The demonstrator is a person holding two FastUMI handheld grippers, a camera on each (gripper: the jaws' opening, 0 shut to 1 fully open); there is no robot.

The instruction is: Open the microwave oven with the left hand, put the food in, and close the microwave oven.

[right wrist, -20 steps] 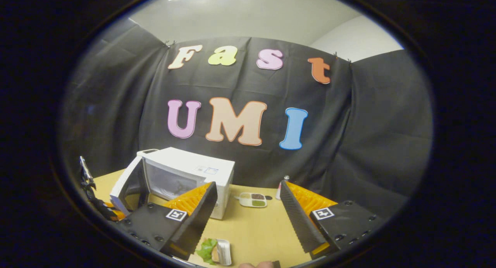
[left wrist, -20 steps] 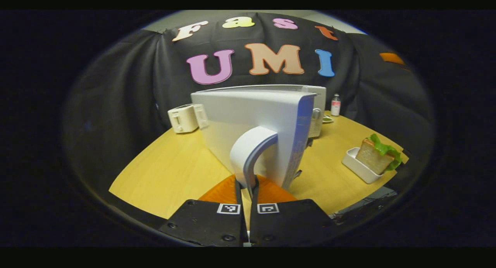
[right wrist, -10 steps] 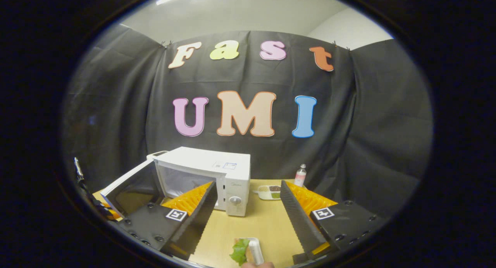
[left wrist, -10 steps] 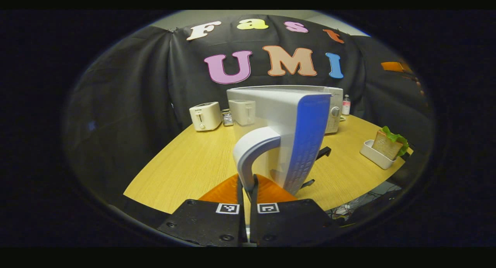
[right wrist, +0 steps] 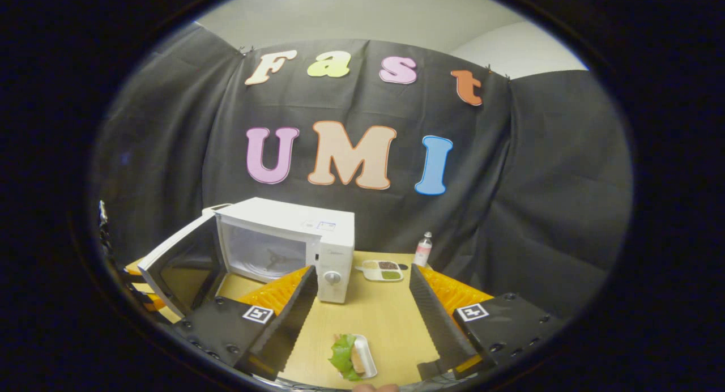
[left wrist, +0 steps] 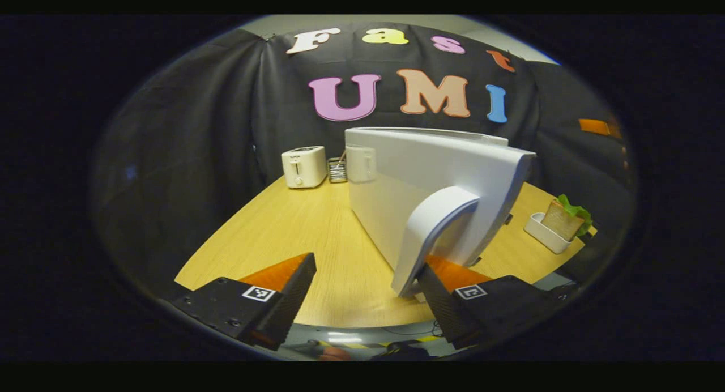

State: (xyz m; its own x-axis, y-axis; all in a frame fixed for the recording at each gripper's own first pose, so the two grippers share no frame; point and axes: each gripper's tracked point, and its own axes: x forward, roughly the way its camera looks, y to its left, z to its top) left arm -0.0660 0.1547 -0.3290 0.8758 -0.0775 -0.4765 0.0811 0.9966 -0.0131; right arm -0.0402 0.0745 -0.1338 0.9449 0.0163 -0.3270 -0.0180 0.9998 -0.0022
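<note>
- The left gripper (left wrist: 365, 287), clamped on the door handle (left wrist: 431, 233) half a second ago, has let go; its fingers are now spread wide, the handle just beside the right one.
- The microwave (right wrist: 294, 245) door (right wrist: 180, 267) stands swung open on the table (right wrist: 385, 318).
- The right gripper (right wrist: 362, 301) hovers spread and empty above the sandwich (right wrist: 346, 356) in its white tray (right wrist: 365, 355), nearer than before.
- A toaster (left wrist: 305, 166) sits at the table's far edge.
</note>
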